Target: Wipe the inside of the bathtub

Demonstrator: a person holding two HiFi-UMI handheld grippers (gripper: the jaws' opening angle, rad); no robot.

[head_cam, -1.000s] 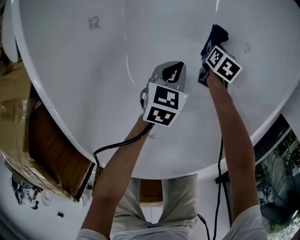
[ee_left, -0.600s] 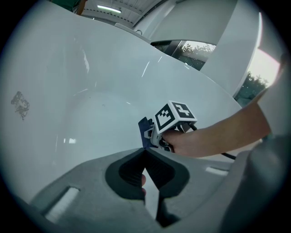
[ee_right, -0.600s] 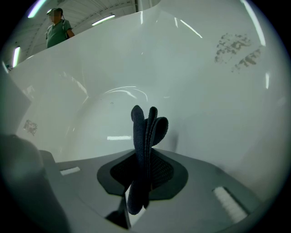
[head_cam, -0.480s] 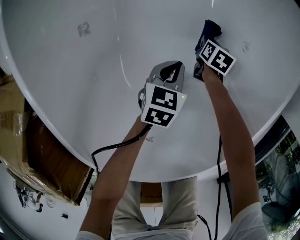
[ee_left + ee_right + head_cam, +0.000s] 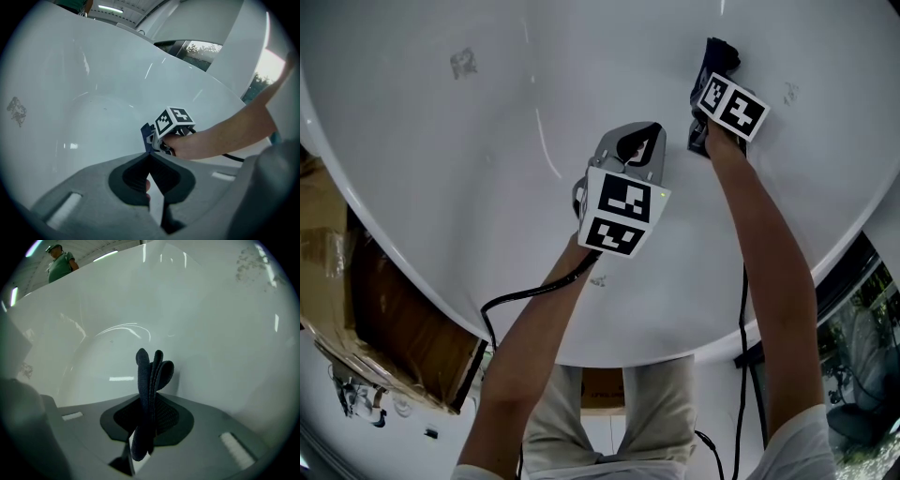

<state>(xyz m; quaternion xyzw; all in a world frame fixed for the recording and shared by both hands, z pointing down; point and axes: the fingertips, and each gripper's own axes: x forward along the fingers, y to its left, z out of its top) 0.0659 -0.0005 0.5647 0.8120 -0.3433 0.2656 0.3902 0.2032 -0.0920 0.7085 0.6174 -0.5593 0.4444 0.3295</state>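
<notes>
The white bathtub [image 5: 487, 187] fills the head view, its curved inside wall below both grippers. My right gripper [image 5: 713, 87] is shut on a dark blue folded cloth [image 5: 719, 52] and holds it against the tub wall at the upper right. In the right gripper view the cloth [image 5: 150, 376] stands pinched between the jaws of the right gripper [image 5: 147, 405]. My left gripper [image 5: 638, 142] hovers over the middle of the tub, shut with nothing in it. The left gripper view looks past the left gripper [image 5: 149, 157] to the right gripper's marker cube [image 5: 172, 123] and the cloth [image 5: 147, 137].
A faint grey smudge [image 5: 462, 63] marks the tub wall at the upper left. A brown cardboard box [image 5: 384, 319] lies outside the tub's rim at the left. A dark window frame [image 5: 853, 300] stands at the right. A person in green [image 5: 58, 261] stands beyond the tub.
My right gripper has slid the cloth a little up and to the left along the tub wall. The left gripper has drifted slightly left and stays shut.
</notes>
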